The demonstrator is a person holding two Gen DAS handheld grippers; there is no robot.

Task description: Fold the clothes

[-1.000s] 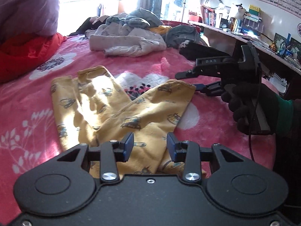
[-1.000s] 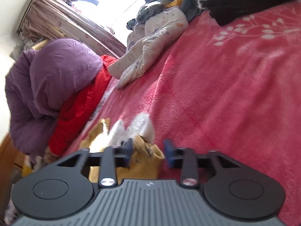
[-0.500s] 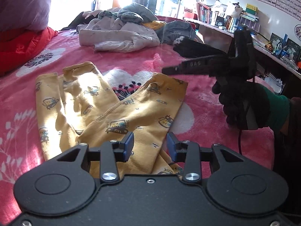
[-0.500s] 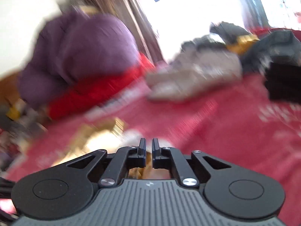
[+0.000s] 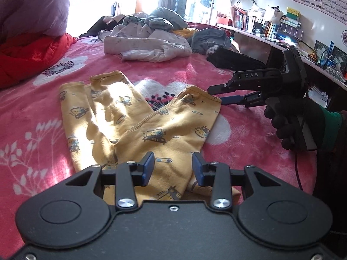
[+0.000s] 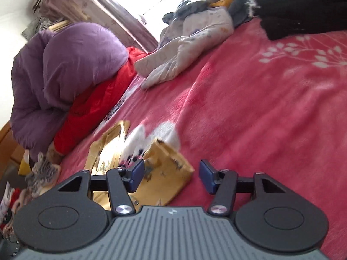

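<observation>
A pair of yellow child's trousers [image 5: 134,125] with a car print lies spread in a V on the pink floral blanket [image 5: 32,112]. My left gripper [image 5: 173,169] is open and empty, low over the trousers' waist end. My right gripper [image 5: 216,97] is open, tilted on its side, with its fingertips at the cuff of the right trouser leg [image 5: 203,96]. In the right wrist view that cuff [image 6: 169,162] lies between the open fingers of the right gripper [image 6: 172,174], nearer the left pad [image 6: 136,174].
A pile of unfolded clothes [image 5: 151,36] and a folded black garment [image 5: 234,58] lie at the far side of the bed. A purple and red quilt [image 5: 28,32] is heaped at the left. A cluttered shelf [image 5: 282,32] runs along the right wall.
The right gripper was shut half a second ago and has opened again. It swung up and back down to the right leg's cuff. The left gripper stayed over the waist.
</observation>
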